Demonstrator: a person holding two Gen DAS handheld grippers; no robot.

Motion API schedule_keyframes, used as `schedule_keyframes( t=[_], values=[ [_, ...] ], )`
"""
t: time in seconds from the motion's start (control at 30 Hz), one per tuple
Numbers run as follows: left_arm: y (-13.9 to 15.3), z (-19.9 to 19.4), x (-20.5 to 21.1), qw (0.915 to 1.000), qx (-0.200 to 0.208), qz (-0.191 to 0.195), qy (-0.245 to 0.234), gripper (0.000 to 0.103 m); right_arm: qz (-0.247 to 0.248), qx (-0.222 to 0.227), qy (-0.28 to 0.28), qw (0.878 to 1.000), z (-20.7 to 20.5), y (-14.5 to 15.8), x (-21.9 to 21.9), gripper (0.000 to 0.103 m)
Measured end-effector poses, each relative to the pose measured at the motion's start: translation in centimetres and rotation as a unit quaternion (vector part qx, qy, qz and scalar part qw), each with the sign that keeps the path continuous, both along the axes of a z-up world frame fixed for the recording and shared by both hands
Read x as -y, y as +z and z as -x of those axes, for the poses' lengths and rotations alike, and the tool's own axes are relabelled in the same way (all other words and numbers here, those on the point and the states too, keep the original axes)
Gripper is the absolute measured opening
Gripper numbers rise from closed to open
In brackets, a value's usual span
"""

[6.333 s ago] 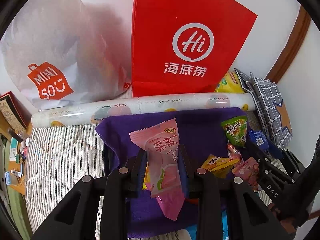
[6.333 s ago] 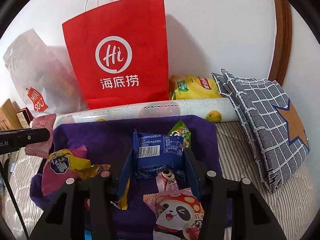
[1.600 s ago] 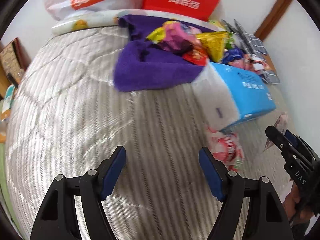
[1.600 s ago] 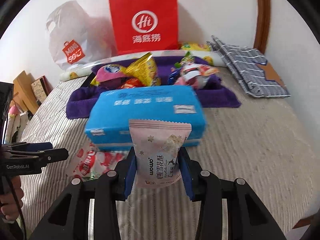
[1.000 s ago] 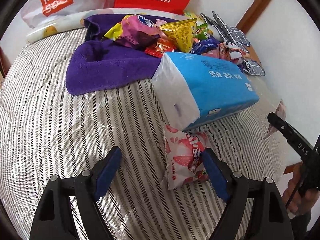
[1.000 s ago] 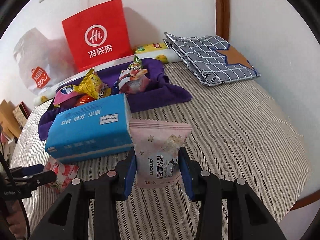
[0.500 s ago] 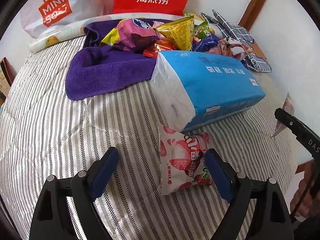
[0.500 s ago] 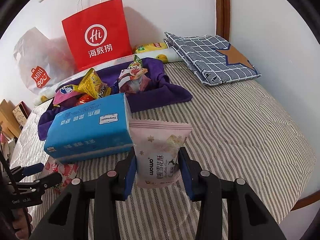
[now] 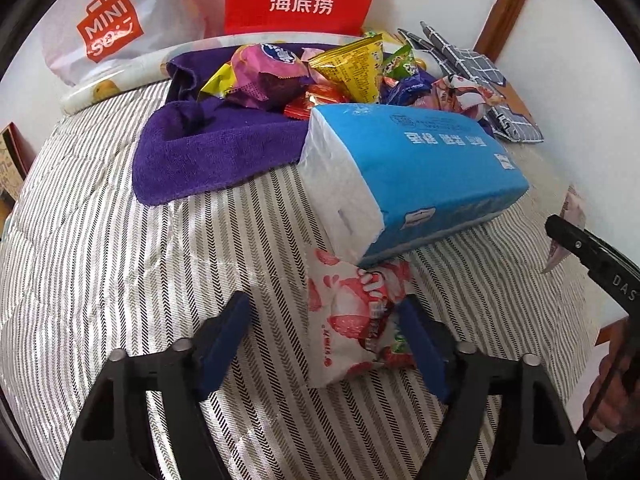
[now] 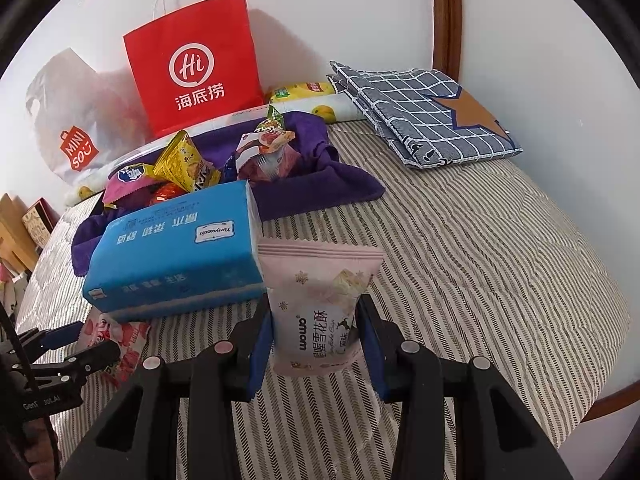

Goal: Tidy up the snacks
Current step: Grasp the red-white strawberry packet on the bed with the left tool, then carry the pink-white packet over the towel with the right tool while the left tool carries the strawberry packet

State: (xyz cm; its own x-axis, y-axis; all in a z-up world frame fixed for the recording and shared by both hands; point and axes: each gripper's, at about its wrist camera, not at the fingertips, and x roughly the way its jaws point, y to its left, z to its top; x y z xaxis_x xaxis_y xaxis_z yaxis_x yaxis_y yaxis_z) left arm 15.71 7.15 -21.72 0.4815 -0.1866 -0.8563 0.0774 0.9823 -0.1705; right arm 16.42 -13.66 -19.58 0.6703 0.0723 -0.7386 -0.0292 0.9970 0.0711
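My left gripper [image 9: 326, 338] is open and low over the striped bed. A red and white strawberry snack packet [image 9: 354, 322] lies between its fingers, close to the right one, its top tucked under the blue tissue pack [image 9: 416, 176]. My right gripper [image 10: 318, 346] is shut on a pale pink snack pouch [image 10: 320, 308], held upright in front of the tissue pack [image 10: 176, 252]. A pile of snacks [image 9: 304, 76] sits on a purple towel [image 9: 208, 148] behind the pack. The strawberry packet also shows in the right wrist view [image 10: 120, 340].
A red paper bag [image 10: 192, 76] and a white Miniso plastic bag [image 10: 72, 120] stand against the wall. A folded grey checked cloth [image 10: 424, 108] lies at the back right. A rolled printed sheet [image 9: 120, 84] lies behind the towel. The bed edge drops off at the right.
My left gripper has moved forward and lower, so the strawberry packet now lies between its open fingers. My right gripper keeps hold of the pink pouch and has hardly moved.
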Motion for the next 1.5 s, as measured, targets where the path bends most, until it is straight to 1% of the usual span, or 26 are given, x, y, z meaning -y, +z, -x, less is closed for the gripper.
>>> schedule_keyframes(
  t=[0.1,0.2,0.37,0.4,0.43,0.53,0.67,0.8,0.93,1.2,1.5],
  values=[
    [0.2,0.1,-0.2,0.9997,-0.006,0.021,-0.007,0.053,-0.001,0.0,-0.001,1.0,0.0,0.0,0.0,0.039],
    [0.3,0.1,-0.4,0.9991,-0.013,0.039,-0.011,0.042,-0.003,-0.001,-0.002,1.0,0.0,0.0,-0.1,0.039],
    [0.5,0.5,-0.6,0.9983,-0.017,0.056,-0.007,0.033,-0.002,0.003,-0.002,1.0,0.0,0.1,-0.1,0.039],
    [0.6,0.5,-0.8,0.998,-0.017,0.062,-0.004,0.025,-0.002,0.005,-0.002,1.0,0.1,0.2,0.0,0.039],
    [0.7,0.6,-1.2,0.9974,-0.017,0.07,-0.002,0.024,-0.003,0.006,-0.002,1.0,0.1,0.3,0.0,0.039],
    [0.7,0.6,-2.2,0.9943,-0.029,0.102,-0.005,0.022,-0.011,0.009,-0.002,1.0,0.2,0.4,0.3,0.039],
    [0.7,1.2,-3.9,0.9923,-0.036,0.118,0.015,0.022,-0.018,0.013,0.001,1.0,0.5,0.7,0.4,0.039],
    [1.0,2.0,-5.1,0.9921,-0.036,0.116,0.032,0.022,-0.021,0.026,0.004,0.999,1.1,1.1,0.4,0.039],
    [1.1,2.3,-5.3,0.9917,-0.04,0.117,0.037,0.021,-0.032,0.029,0.005,0.999,1.4,1.2,0.8,0.039],
    [2.8,3.2,-3.7,0.994,-0.024,0.104,0.024,0.019,-0.024,0.035,0.021,0.999,2.1,1.8,0.7,0.039],
    [4.5,4.2,-2.8,0.9943,-0.012,0.103,0.024,0.019,-0.022,0.038,0.04,0.998,3.1,2.5,0.3,0.039]
  ],
)
